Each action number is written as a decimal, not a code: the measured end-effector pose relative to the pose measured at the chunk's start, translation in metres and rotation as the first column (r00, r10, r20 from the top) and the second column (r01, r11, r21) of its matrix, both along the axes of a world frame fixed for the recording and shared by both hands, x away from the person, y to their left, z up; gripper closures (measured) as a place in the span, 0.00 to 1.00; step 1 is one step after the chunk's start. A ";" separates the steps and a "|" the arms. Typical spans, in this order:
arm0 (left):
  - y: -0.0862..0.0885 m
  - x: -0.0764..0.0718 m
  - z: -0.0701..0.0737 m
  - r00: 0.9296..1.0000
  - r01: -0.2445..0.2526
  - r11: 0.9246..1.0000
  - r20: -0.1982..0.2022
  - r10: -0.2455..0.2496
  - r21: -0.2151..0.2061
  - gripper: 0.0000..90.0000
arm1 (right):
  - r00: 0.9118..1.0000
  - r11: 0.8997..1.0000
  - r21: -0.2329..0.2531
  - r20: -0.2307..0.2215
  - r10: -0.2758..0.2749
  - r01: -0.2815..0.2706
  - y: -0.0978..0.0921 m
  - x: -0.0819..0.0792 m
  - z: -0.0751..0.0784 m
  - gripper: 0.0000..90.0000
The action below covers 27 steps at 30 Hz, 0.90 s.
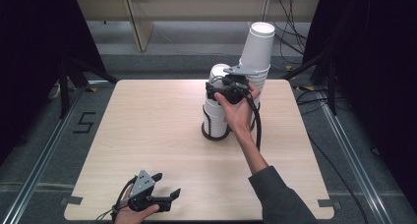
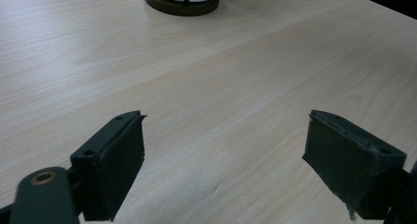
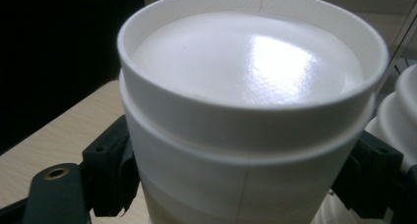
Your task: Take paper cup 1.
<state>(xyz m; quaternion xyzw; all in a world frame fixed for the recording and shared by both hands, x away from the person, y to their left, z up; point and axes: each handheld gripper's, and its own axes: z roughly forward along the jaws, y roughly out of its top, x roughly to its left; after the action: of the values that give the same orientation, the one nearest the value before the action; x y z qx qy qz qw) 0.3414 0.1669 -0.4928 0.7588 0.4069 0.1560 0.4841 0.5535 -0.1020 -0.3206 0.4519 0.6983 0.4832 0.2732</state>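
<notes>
1. The right tool (image 1: 222,86) stood at the worktop's (image 1: 147,130) far middle, its jaws closed on either side of the top cup (image 3: 246,135) of a short stack (image 1: 215,117).
2. That stack sat upside down in a dark holder (image 1: 214,134).
3. A taller stack (image 1: 256,49) rose just behind and to the right, leaning, close to the tool.
4. The left tool (image 1: 158,193) rested at the near edge, well apart, jaws wide and holding nothing.
</notes>
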 end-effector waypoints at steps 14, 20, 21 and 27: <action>-0.001 0.001 -0.001 1.000 0.007 1.000 -0.002 -0.007 -0.005 0.16 | 0.994 0.999 0.047 0.111 0.015 -0.020 -0.011 -0.024 0.055 0.21; -0.001 0.001 -0.001 1.000 0.007 1.000 -0.003 -0.007 -0.002 0.16 | 0.991 0.998 0.034 0.124 0.054 -0.058 -0.018 -0.042 0.065 0.21; -0.001 0.001 -0.001 1.000 0.005 1.000 -0.002 -0.005 -0.003 0.16 | 0.990 0.997 0.037 0.125 0.065 -0.070 -0.020 -0.045 0.065 0.21; 0.000 0.001 0.000 1.000 -0.010 1.000 0.006 0.010 -0.014 0.16 | 0.986 0.992 0.037 0.119 0.113 -0.118 -0.029 -0.064 0.057 0.21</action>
<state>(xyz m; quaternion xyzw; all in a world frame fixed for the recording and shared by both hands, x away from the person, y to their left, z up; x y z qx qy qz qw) 0.3421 0.1665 -0.4928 0.7527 0.4102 0.1580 0.4901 0.4890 -0.1311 -0.2634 0.3875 0.6956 0.5388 0.2751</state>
